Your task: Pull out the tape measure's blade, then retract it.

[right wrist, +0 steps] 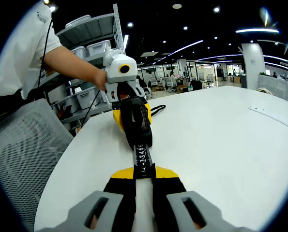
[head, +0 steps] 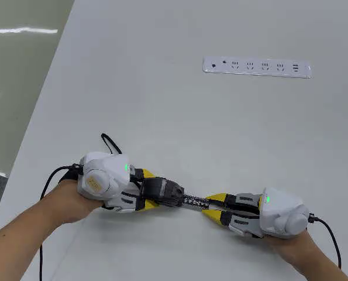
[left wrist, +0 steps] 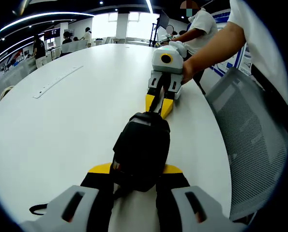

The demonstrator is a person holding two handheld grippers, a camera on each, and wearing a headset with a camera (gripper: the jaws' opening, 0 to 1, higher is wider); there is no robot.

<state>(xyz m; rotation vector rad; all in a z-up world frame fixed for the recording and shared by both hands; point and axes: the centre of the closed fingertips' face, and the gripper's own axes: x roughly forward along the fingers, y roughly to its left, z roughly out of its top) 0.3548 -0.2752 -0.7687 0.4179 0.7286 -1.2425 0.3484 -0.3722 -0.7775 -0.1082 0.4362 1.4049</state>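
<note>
The left claw (head: pixel 150 189) is pinching the black tape measure case (head: pixel 164 192) by its sides, low over the white worktop (head: pixel 179 117). The right claw (head: pixel 213 205) is pressing together on the blade (head: pixel 196 202), and a short numbered stretch is showing between them. The case is likely handling as hard and hefty. The thin blade is probably springy and slick, so it is best gripped at its end.

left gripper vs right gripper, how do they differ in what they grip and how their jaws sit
The left gripper is shut on the bulky black tape measure case, while the right gripper is shut on the thin blade pulled from it. The left gripper's jaws stand apart around the case; the right gripper's jaws are nearly together. Both have white bodies and yellow jaw tips, and they face each other low over the table.
</note>
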